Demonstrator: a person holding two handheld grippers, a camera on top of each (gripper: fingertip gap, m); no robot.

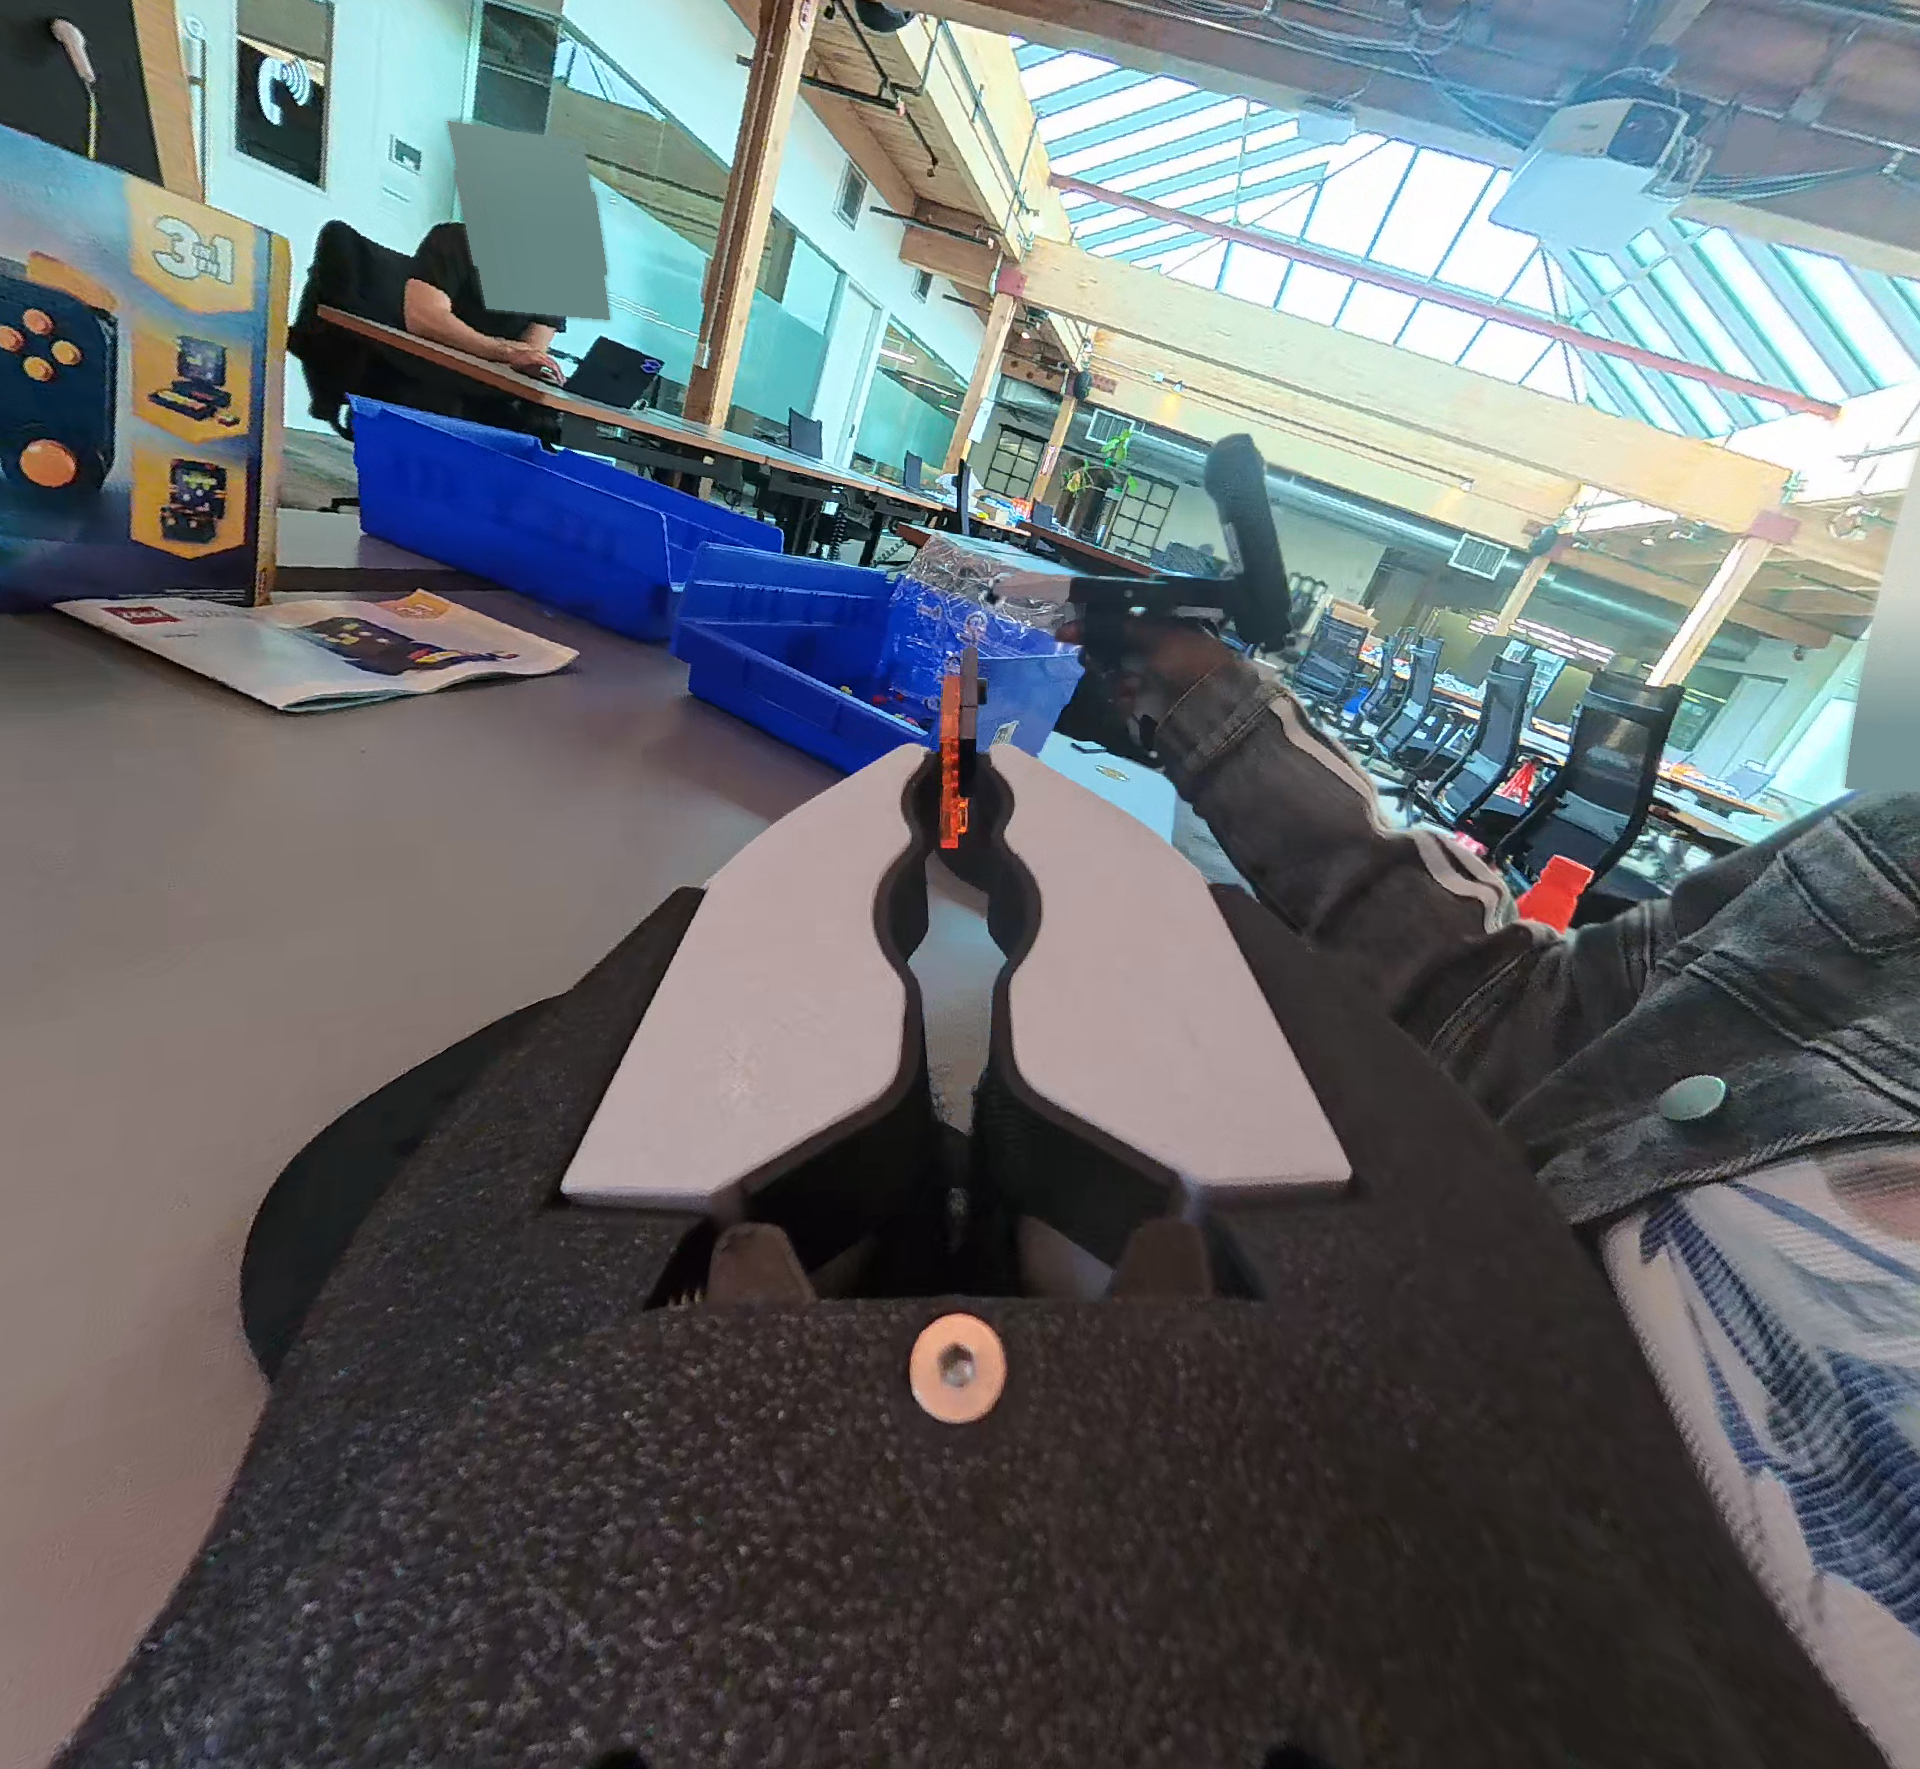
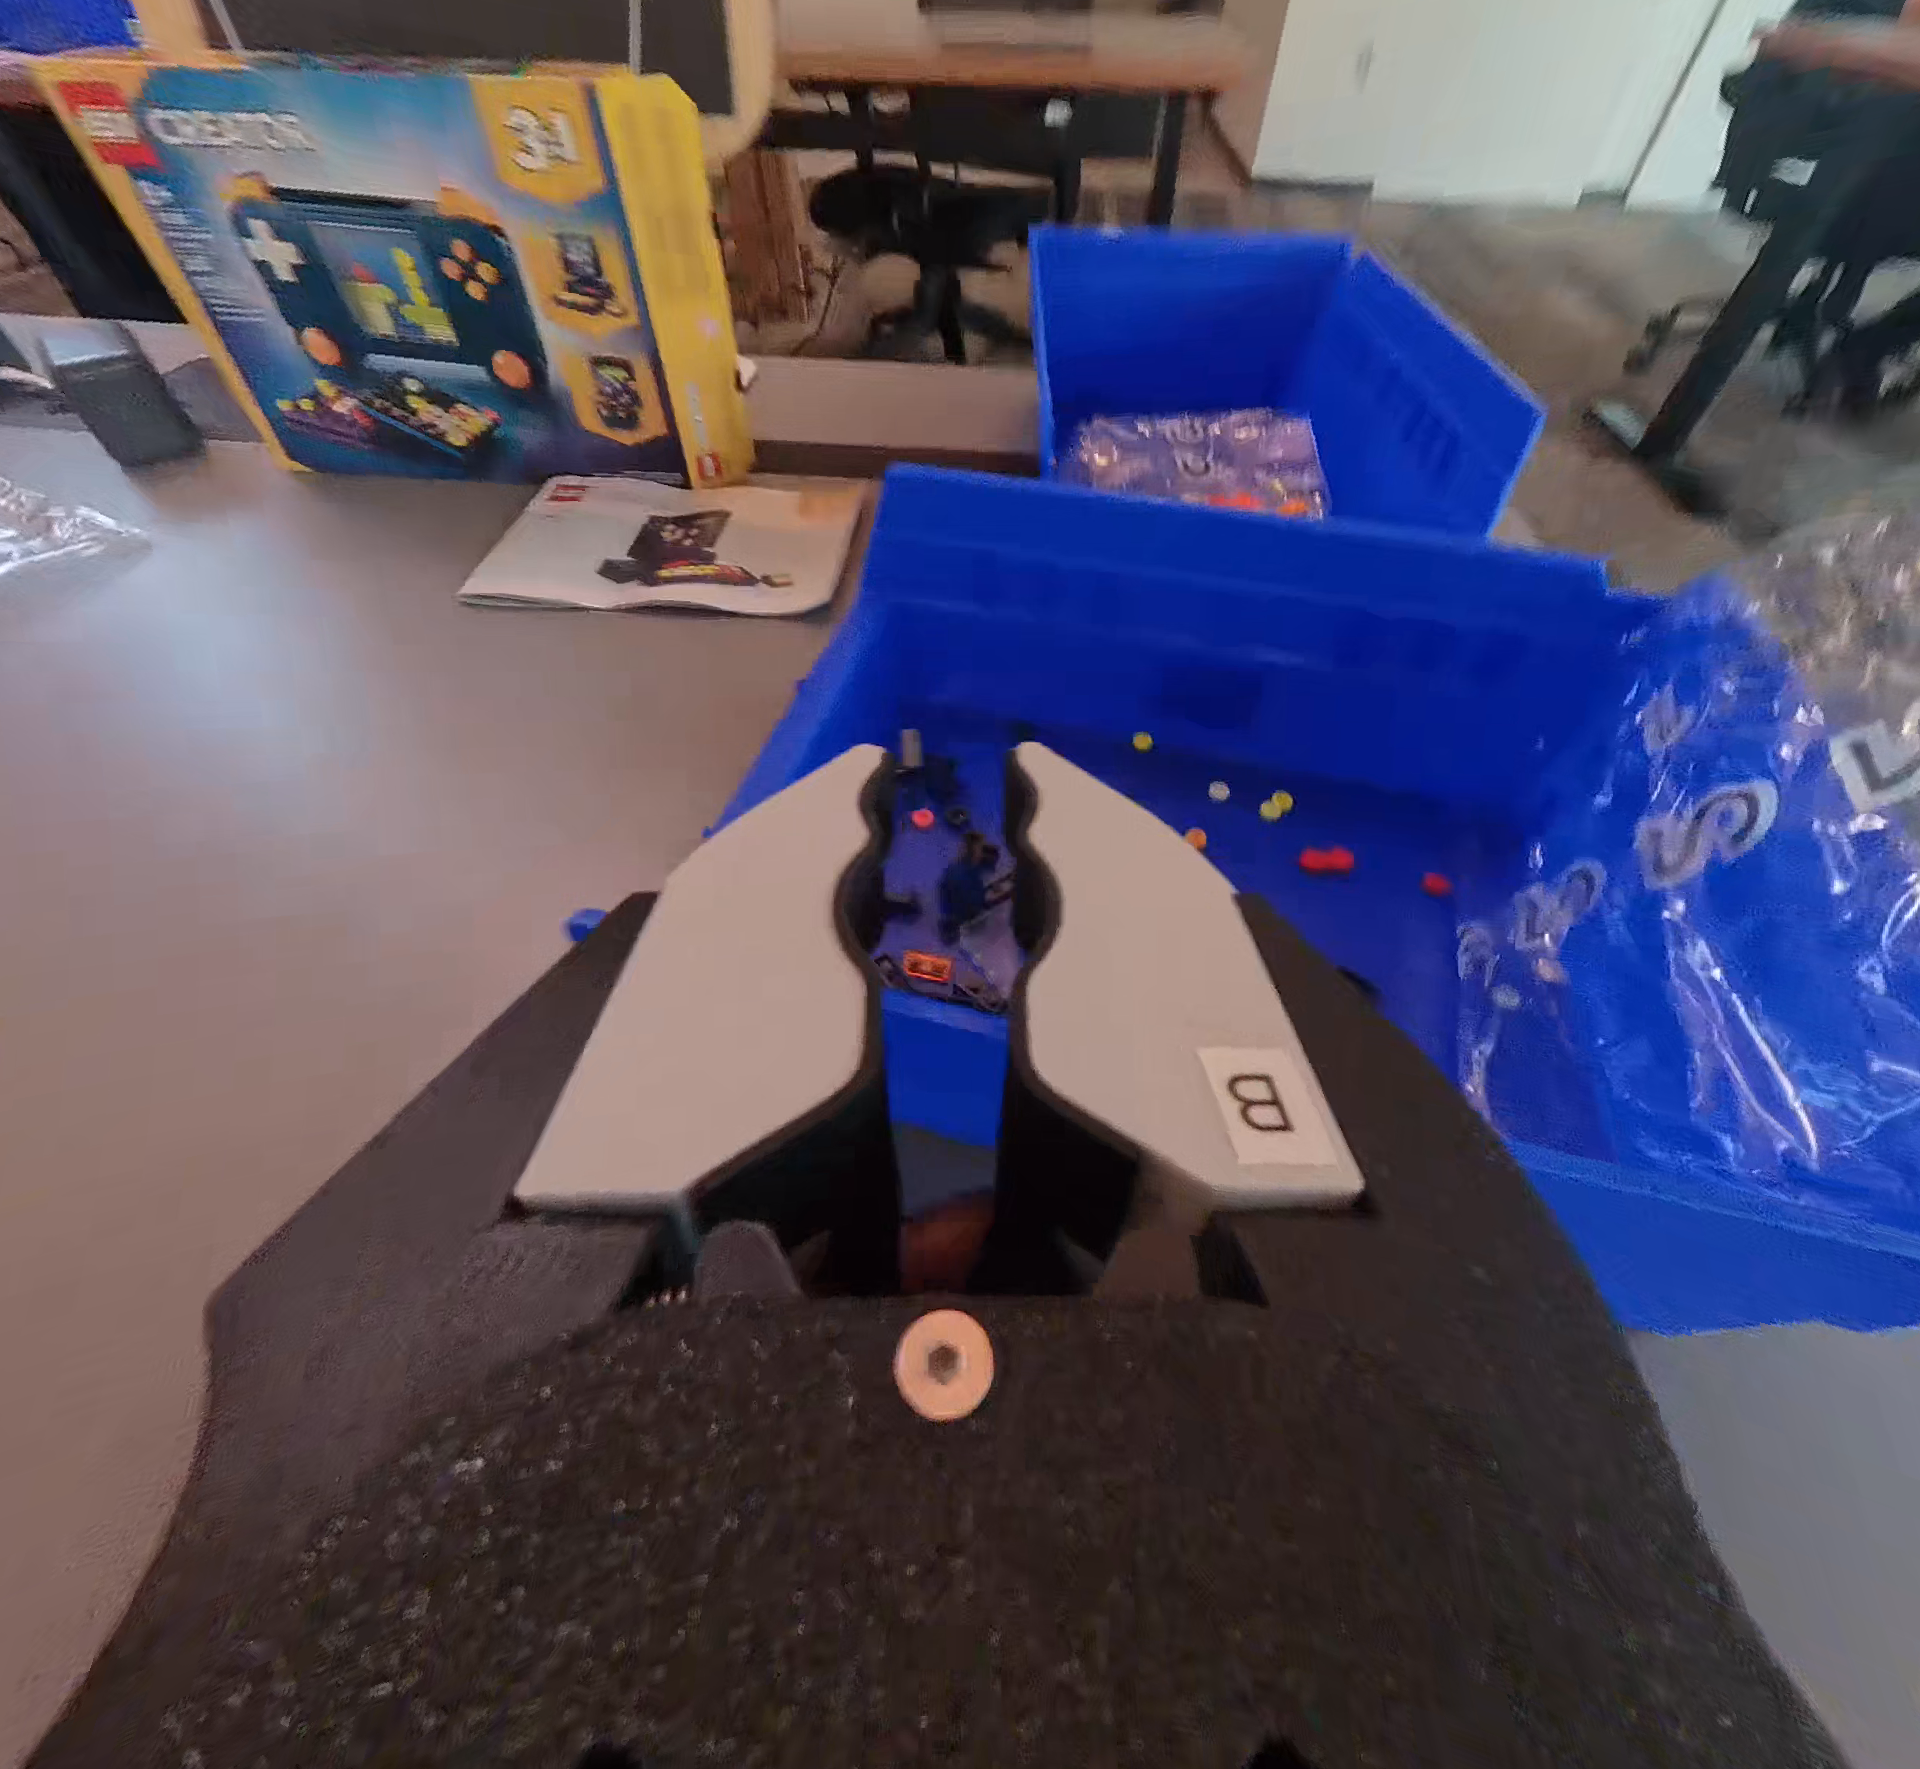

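My left gripper (image 1: 956, 761) is shut on a thin orange and black brick piece (image 1: 953, 800) that stands upright between its fingertips, above the grey table (image 1: 364, 836). My right gripper (image 2: 951, 758) is open and empty, held over the near blue bin (image 2: 1195, 576), above several small loose bricks (image 2: 956, 888) on the bin's floor. In the left wrist view the right gripper (image 1: 1013, 589) shows from the side, held by a hand in a dark denim sleeve (image 1: 1351, 846), over the same bin (image 1: 779, 639). A crumpled clear plastic bag (image 2: 1714, 888) fills the bin's right part.
A second blue bin (image 2: 1434, 389) behind holds a bag of pieces. A toy brick box (image 2: 416, 265) stands at the back left with an instruction booklet (image 2: 665, 550) lying before it. A person (image 1: 457, 306) sits at a far desk. The left gripper's tips are roughly 40 cm from the right gripper's.
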